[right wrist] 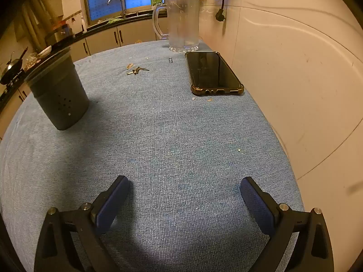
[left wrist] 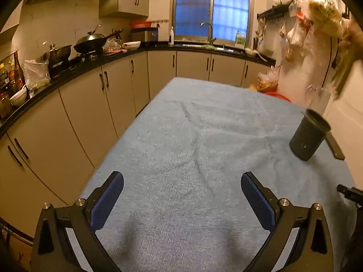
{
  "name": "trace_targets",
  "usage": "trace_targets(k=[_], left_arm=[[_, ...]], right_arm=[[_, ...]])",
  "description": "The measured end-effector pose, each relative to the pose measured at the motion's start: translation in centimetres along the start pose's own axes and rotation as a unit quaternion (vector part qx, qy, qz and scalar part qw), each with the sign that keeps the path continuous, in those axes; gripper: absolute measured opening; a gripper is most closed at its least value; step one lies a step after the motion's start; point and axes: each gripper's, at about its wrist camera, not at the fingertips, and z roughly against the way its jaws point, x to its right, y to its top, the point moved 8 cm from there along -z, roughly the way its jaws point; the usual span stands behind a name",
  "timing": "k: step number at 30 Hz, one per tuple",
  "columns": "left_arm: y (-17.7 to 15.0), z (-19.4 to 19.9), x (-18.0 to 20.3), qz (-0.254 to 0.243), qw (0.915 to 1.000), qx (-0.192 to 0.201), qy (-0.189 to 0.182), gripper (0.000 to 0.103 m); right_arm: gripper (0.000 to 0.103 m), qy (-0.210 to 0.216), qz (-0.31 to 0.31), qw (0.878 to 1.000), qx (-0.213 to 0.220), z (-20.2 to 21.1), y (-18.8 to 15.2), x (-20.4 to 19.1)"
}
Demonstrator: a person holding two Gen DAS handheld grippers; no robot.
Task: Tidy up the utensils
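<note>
A dark grey utensil holder (left wrist: 309,134) stands upright on the blue cloth at the right of the left wrist view, and at the left of the right wrist view (right wrist: 57,90). Its inside is hidden. A blurred hand with what looks like a bunch of utensils (left wrist: 347,68) shows above the holder at the right edge. My left gripper (left wrist: 182,195) is open and empty, low over the cloth. My right gripper (right wrist: 185,200) is open and empty, also over bare cloth.
A black phone (right wrist: 214,72) lies near the wall, a clear glass mug (right wrist: 181,22) behind it. Small debris (right wrist: 136,70) lies on the blue cloth (right wrist: 170,136). Cabinets and a cluttered counter (left wrist: 68,68) run along the left; a wall (right wrist: 295,79) stands on the right.
</note>
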Motion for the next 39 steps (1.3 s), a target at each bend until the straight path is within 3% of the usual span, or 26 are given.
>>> trace_targets(k=[7, 13, 30, 32, 34, 39], left_arm=[[0.6, 2.0, 1.3, 0.009, 0.9997, 0.002, -0.022, 0.103], [-0.2, 4.2, 3.6, -0.023, 0.9994, 0.016, -0.021, 0.103], [-1.0, 5.8, 5.7, -0.029, 0.9995, 0.013, -0.007, 0.103], [-1.0, 6.1, 5.6, -0.030, 0.9994, 0.016, -0.005, 0.103], [-1.1, 6.3, 5.4, -0.026, 0.9995, 0.014, -0.007, 0.103], [-1.3, 7.4, 5.3, -0.024, 0.9995, 0.023, -0.003, 0.103]], right_arm=[[0.100, 0.001, -0.001, 1.000, 0.000, -0.1, -0.1, 0.3], [0.100, -0.001, 0.001, 1.000, 0.000, 0.1, 0.1, -0.3], [0.101, -0.002, -0.005, 1.000, -0.011, 0.0, 0.2, 0.0], [0.100, -0.008, -0.015, 1.000, 0.003, 1.3, -0.2, 0.4], [0.100, -0.018, -0.023, 0.999, 0.037, 5.2, -0.8, 0.9], [0.100, 0.057, 0.003, 0.991, 0.119, 15.4, -1.6, -2.4]])
